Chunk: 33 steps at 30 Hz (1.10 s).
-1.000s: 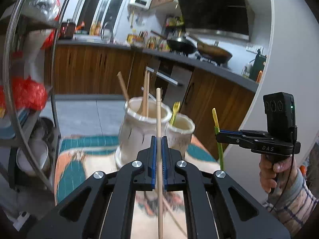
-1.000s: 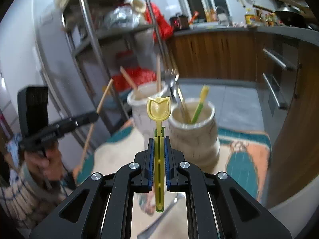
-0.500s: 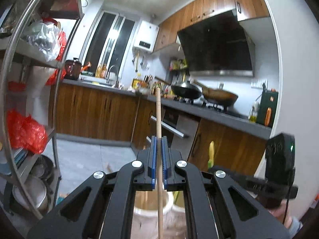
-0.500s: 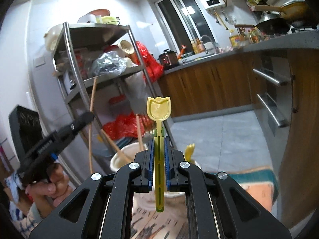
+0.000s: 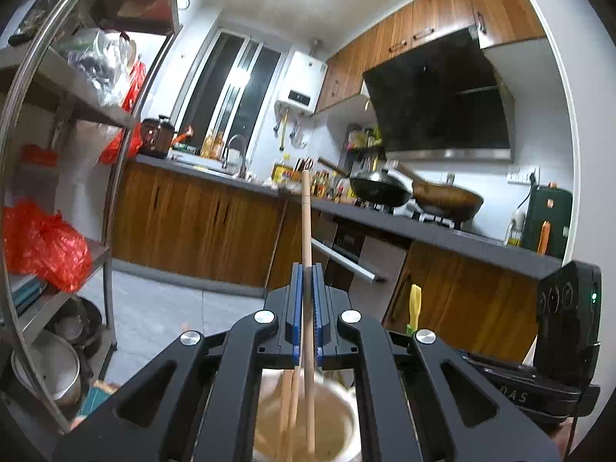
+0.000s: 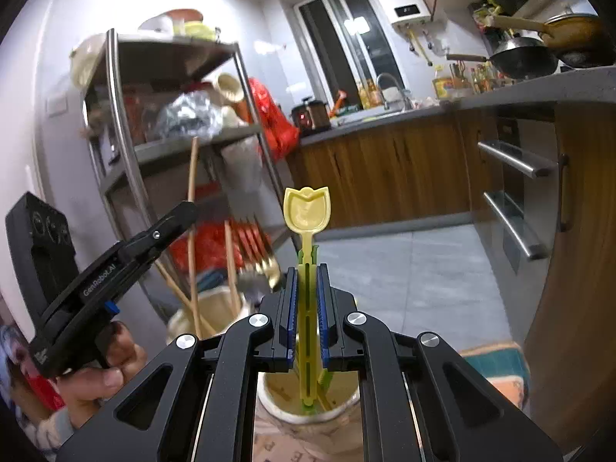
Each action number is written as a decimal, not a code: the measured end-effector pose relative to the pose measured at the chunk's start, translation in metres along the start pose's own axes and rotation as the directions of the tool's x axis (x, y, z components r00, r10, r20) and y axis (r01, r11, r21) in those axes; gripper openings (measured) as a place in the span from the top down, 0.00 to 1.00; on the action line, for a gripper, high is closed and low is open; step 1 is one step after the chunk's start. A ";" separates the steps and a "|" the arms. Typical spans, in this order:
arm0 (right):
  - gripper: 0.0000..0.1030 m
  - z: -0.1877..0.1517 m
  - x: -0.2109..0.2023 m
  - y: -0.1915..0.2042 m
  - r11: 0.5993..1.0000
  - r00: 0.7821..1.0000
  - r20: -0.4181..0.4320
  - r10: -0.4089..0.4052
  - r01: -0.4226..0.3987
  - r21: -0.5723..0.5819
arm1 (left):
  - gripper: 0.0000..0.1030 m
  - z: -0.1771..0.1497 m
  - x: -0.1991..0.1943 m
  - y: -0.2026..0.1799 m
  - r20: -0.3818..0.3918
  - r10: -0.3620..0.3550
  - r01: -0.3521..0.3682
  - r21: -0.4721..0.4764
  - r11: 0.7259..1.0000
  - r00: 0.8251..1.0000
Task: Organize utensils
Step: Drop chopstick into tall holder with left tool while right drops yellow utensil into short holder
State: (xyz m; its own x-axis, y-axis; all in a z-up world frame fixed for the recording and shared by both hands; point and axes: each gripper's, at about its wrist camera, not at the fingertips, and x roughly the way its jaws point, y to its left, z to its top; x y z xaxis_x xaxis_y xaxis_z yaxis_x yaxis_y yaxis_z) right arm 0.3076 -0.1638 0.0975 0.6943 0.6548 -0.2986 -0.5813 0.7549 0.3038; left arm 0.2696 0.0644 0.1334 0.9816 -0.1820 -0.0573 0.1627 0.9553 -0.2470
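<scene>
Right view alone shows forks (image 6: 256,248) at 12 o'clock of left jar (image 6: 210,310). Left tool (image 5: 307,296) grips chopstick (image 5: 306,231); right tool (image 6: 307,300) grips spoon (image 6: 307,215) over second jar (image 6: 308,410).

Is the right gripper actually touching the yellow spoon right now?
Touching. In the right wrist view the right gripper has both blue pads pressed against the handle of the yellow spoon, which stands upright between them over the cream holder.
</scene>
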 end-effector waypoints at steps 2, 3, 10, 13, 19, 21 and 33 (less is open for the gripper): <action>0.90 -0.004 0.003 0.002 1.000 1.000 -0.025 -0.004 0.004 -0.013 | 0.96 -0.006 -0.002 -0.001 -0.023 0.010 -0.010 0.019 1.000 1.000; 0.90 -0.006 0.004 0.004 1.000 0.999 -0.037 -0.007 0.007 -0.019 | 0.96 -0.008 -0.004 -0.002 -0.030 0.021 -0.020 0.029 0.999 0.999; 0.90 -0.015 0.015 0.013 0.997 0.993 -0.108 -0.047 0.041 -0.063 | 0.96 -0.020 -0.002 -0.002 -0.126 0.081 -0.071 0.077 0.994 0.989; 0.90 -0.017 0.017 0.014 0.997 0.990 -0.126 -0.054 0.046 -0.066 | 0.96 -0.022 0.001 -0.003 -0.150 0.106 -0.092 0.099 0.991 0.983; 0.90 -0.021 0.024 0.016 0.995 0.985 -0.162 -0.067 0.054 -0.086 | 0.96 -0.026 0.005 -0.003 -0.170 0.119 -0.101 0.112 0.989 0.978; 0.90 -0.023 0.026 0.017 0.995 0.983 -0.171 -0.068 0.053 -0.090 | 0.96 -0.027 0.005 -0.004 -0.169 0.130 -0.110 0.124 0.986 0.977; 0.83 -0.023 0.027 0.018 0.994 0.981 -0.178 -0.071 0.055 -0.098 | 0.93 -0.024 -0.001 -0.004 -0.163 0.132 -0.110 0.138 0.984 0.978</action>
State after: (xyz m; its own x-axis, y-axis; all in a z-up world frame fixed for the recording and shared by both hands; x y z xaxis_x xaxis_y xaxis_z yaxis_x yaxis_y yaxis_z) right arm 0.3059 -0.1315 0.0742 0.6475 0.5954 -0.4757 -0.5812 0.7895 0.1970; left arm 0.2657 0.0550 0.1108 0.9651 -0.0896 -0.2460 0.0658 0.9925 -0.1034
